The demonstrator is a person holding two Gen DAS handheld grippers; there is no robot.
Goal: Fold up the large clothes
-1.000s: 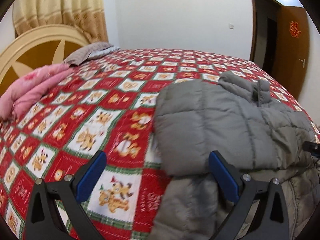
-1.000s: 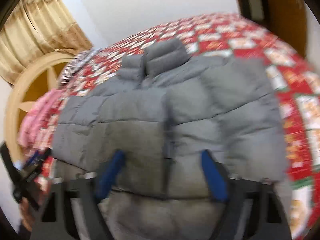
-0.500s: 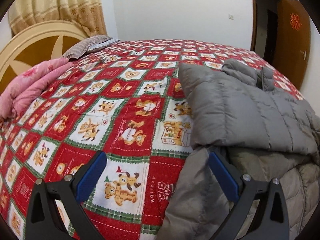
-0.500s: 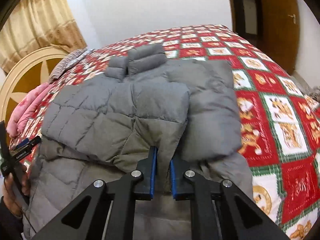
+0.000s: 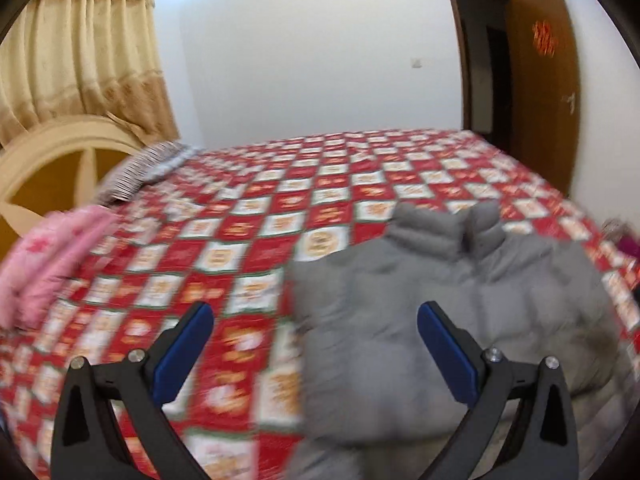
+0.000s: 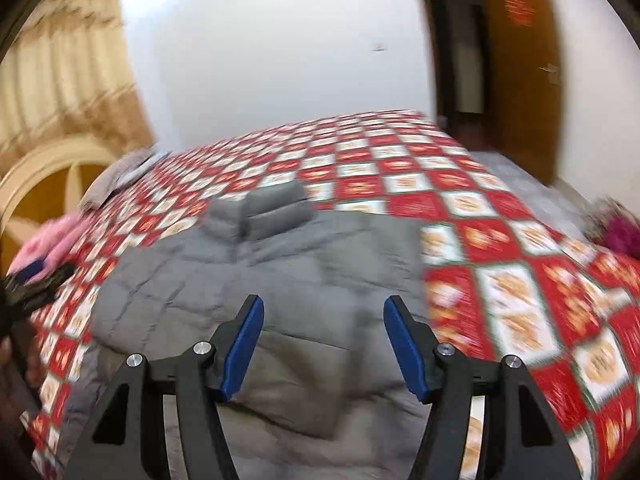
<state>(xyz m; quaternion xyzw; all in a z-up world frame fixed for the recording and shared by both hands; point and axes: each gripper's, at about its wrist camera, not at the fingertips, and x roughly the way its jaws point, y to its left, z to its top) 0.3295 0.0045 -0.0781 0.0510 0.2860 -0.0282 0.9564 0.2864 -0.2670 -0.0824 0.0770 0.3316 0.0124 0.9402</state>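
**Both grippers parted above a grey padded jacket on a patterned bed**

While both views are smeared by motion blur, the nearest items read clearly: the left gripper (image 5: 314, 322) has its blue-padded jaws spread wide with nothing between them, one finger over the red-and-white checked bedspread (image 5: 256, 216), the other over the grey padded jacket (image 5: 440, 300). Seen from the right wrist, the right gripper (image 6: 323, 322) has its jaws moderately apart, also gripping nothing, both fingers above the jacket (image 6: 280, 280). This garment lies at the near edge of the bed, its sides folded inward over the body and its collar (image 6: 264, 212) pointing toward the far edge. Left of it, near the headboard side, a pink folded blanket (image 5: 48, 264) rests on the bedspread, with a striped pillow (image 5: 148, 164) farther along the same side. Beyond stand a cream-and-brown headboard (image 5: 52, 168), yellow curtains (image 5: 76, 48), a white wall (image 5: 312, 48) and, at the far right, an open brown door (image 5: 544, 84)
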